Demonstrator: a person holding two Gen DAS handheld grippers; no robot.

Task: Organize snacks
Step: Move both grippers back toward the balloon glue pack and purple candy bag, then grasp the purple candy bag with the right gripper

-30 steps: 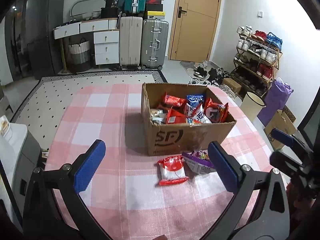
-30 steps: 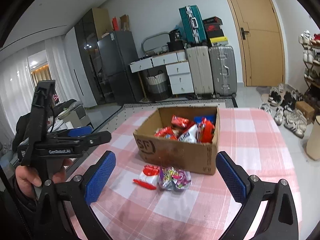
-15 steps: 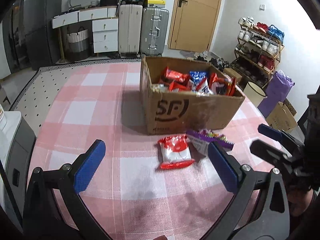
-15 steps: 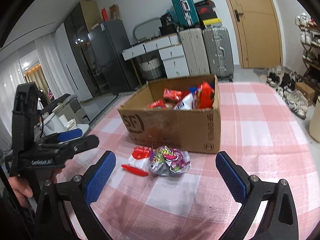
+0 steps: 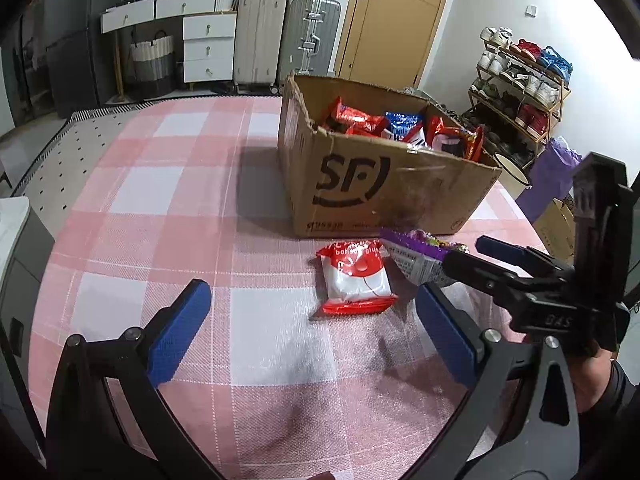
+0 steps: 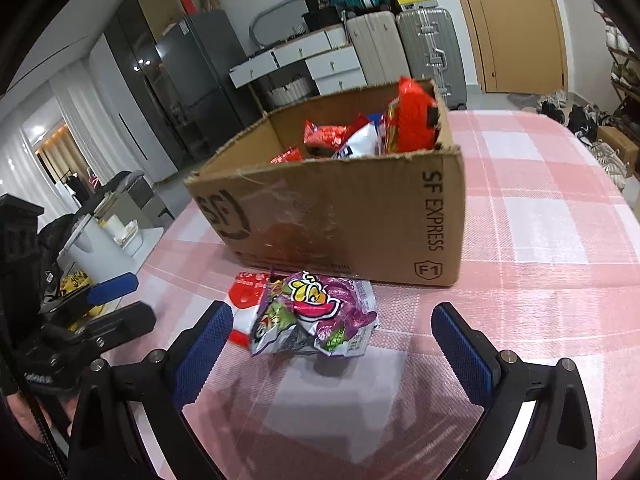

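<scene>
Left gripper (image 5: 312, 332): blue pads spread wide across the lower part of the left wrist view, nothing between them; the table cloth shows through the gap.
Right gripper (image 6: 332, 344): jaws likewise parted and empty, low in the right wrist view, pointed at the purple packet.
Purple packet (image 6: 316, 316): crumpled, lying on the cloth at the frame's centre, just ahead of the right gripper's pads, untouched as far as I can tell.
Red-and-white packet (image 5: 356, 278): flat on the cloth at the centre of the left wrist view, just beside the purple one and partly under it in the right wrist view.
Cardboard box (image 5: 384, 188): above the packets in both views, open at the top, already holding several red, blue and white snack bags.
Checked table cloth (image 5: 180, 208): otherwise bare where visible.
Done, by my reading: most snacks sit in the box.
Left: the two loose packets appear the last to go in; neither is gripped yet.
</scene>
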